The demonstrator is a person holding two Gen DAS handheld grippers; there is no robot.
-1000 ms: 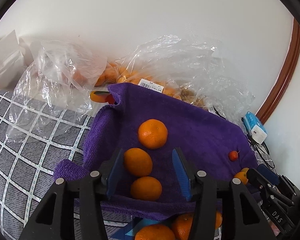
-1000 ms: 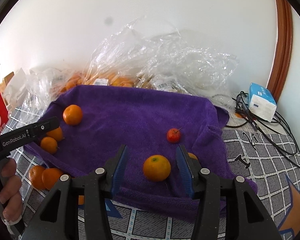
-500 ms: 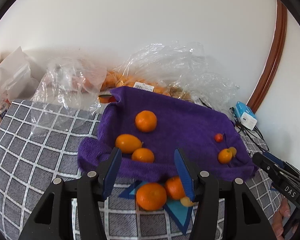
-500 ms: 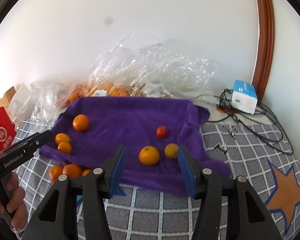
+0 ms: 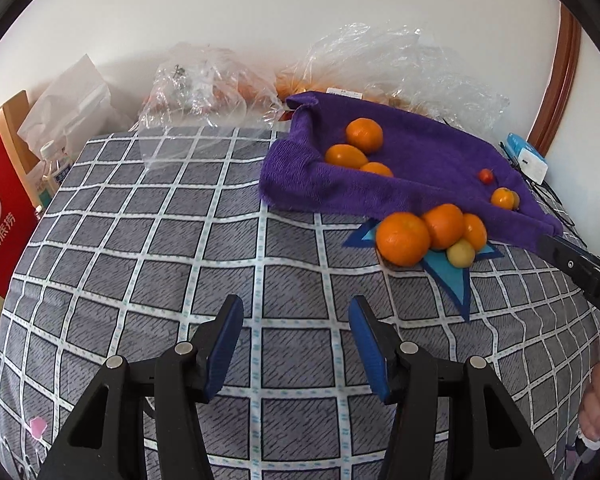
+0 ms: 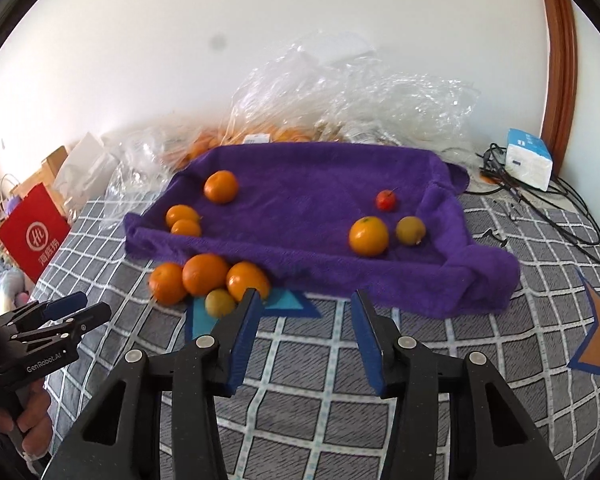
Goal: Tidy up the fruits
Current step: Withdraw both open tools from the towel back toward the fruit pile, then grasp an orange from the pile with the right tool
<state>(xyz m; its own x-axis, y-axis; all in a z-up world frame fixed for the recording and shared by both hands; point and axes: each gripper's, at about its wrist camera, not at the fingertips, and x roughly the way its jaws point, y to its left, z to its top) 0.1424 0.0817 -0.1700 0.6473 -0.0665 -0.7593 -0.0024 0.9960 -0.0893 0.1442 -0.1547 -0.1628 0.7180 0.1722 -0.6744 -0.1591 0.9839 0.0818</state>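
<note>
Both tongs, left (image 5: 296, 342) partly open and right (image 6: 306, 338) closing, hold nothing over the checked bedspread (image 5: 160, 240), while loose oranges (image 6: 204, 280) sit off the purple towel's (image 6: 308, 200) near edge, where a careless nudge could roll them away.

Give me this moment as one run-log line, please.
left gripper: open, empty | right gripper: closing, empty | purple towel: six fruits | four fruits beside it on bedspread

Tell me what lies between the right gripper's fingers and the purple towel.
Only bare checked cloth separates the right gripper from the purple towel, seen in the right wrist view.
</note>
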